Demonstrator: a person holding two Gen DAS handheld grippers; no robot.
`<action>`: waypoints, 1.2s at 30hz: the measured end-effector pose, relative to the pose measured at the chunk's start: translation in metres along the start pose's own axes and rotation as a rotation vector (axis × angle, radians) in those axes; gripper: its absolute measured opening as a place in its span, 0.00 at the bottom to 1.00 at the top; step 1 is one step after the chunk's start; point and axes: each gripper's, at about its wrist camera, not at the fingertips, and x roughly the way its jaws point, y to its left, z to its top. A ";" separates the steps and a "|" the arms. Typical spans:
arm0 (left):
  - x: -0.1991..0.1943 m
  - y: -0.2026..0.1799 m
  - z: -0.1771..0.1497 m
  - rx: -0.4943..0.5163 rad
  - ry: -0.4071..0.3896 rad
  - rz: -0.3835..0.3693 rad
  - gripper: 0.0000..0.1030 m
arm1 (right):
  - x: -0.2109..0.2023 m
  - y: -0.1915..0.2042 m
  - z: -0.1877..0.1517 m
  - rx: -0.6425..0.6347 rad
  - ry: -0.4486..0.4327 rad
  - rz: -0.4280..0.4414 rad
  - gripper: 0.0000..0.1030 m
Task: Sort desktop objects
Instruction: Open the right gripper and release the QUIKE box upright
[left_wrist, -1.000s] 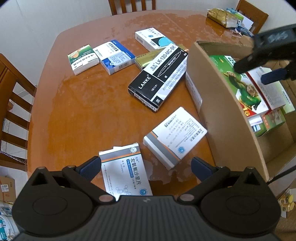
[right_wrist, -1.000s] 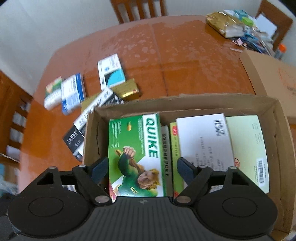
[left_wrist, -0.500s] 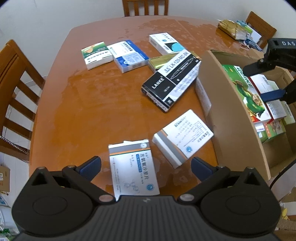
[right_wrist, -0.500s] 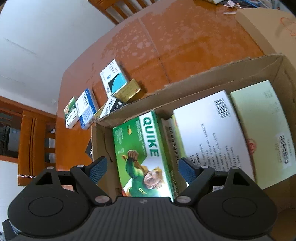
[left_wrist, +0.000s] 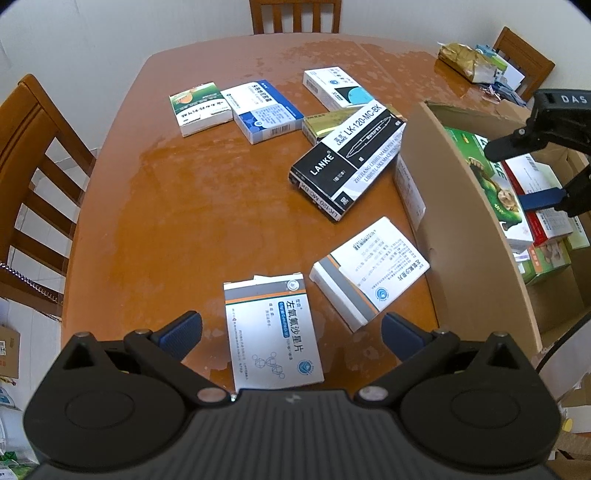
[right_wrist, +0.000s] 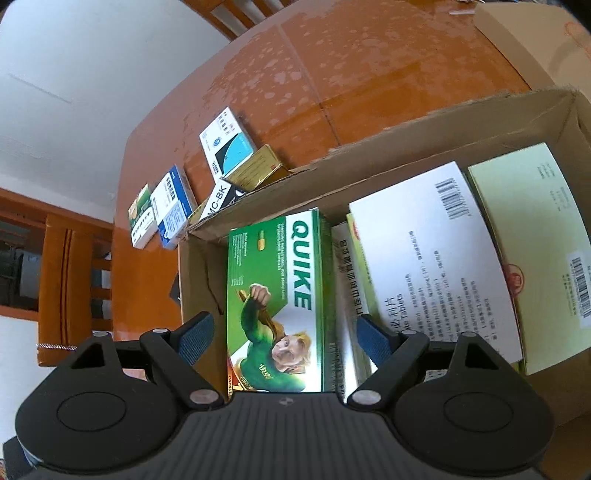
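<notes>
Mostly glossy wooden table (left_wrist: 155, 206) (water-spotted) | chairs (left_wrist: 33, 155), white walls | both claws (left_wrist: 291, 332) (right_wrist: 284, 336) agape, empty

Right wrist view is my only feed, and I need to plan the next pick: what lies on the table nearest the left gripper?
Observer: A white box with blue lettering lies flat on the table between the open jaws of the left gripper, untouched.
Operator: Anything beside it?
Observer: A second white box, grey-banded, close to the outer wall of the cardboard carton.
Operator: And the black box I half see?
Observer: The LANKE box lies with its far end over a gold box.
</notes>
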 end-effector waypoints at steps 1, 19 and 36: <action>0.000 0.000 0.000 0.001 0.000 0.000 1.00 | -0.001 -0.001 0.000 0.003 -0.002 0.003 0.85; 0.001 -0.001 0.003 -0.008 -0.012 -0.017 1.00 | -0.013 0.001 -0.026 -0.031 0.225 0.250 0.87; 0.002 0.002 0.004 -0.011 -0.009 -0.017 1.00 | -0.001 -0.006 -0.021 -0.005 0.212 0.207 0.87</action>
